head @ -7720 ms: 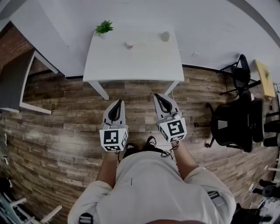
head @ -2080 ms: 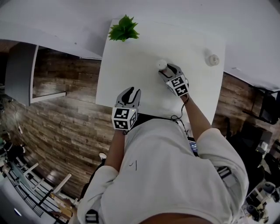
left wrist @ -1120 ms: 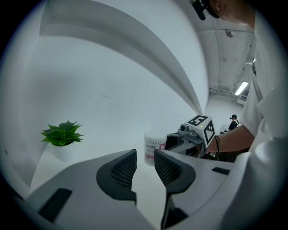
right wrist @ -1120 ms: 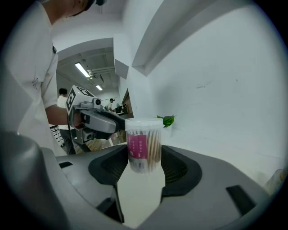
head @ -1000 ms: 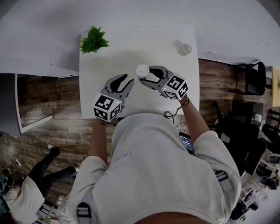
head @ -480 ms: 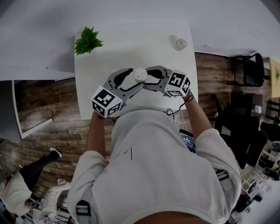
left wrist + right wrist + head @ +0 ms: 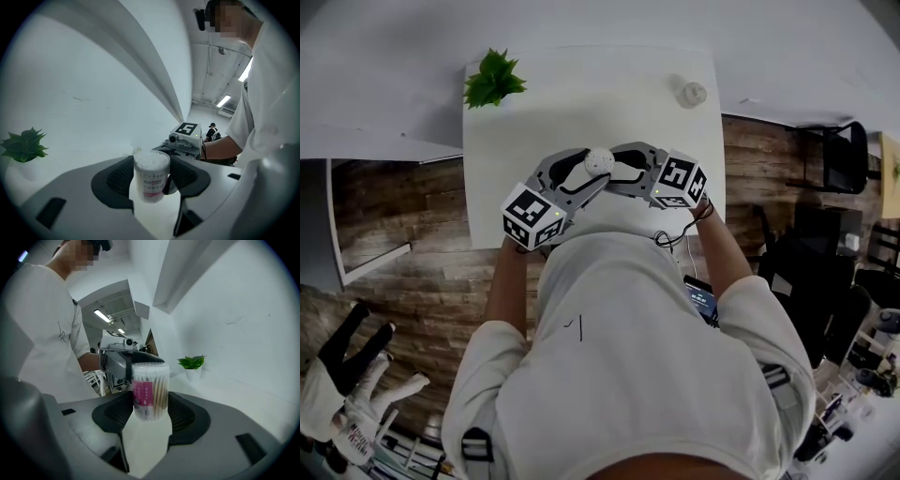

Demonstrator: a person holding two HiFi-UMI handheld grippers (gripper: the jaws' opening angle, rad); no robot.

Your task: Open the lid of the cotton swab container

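Note:
A clear round cotton swab container [image 7: 598,161] with a pink label hangs above the white table [image 7: 581,103], held between both grippers. My right gripper [image 7: 612,167] comes from the right and is shut on its lower body [image 7: 150,390]. My left gripper [image 7: 591,171] comes from the left. Its jaws have just been closing, with the container's lidded top [image 7: 151,161] between them and both pads against its sides. In the left gripper view, white swab heads show through the top. My right gripper [image 7: 147,416] shows its pads tight on the container's sides.
A small potted plant [image 7: 492,80] stands at the table's far left corner, and a small pale jar [image 7: 691,92] at the far right. Black office chairs [image 7: 839,155] stand right of the table. People [image 7: 347,384] are on the wooden floor at lower left.
My left gripper has swung in from the left, and its jaws now sit around the container's top. The right gripper keeps its hold, and both hands have drifted slightly towards the person.

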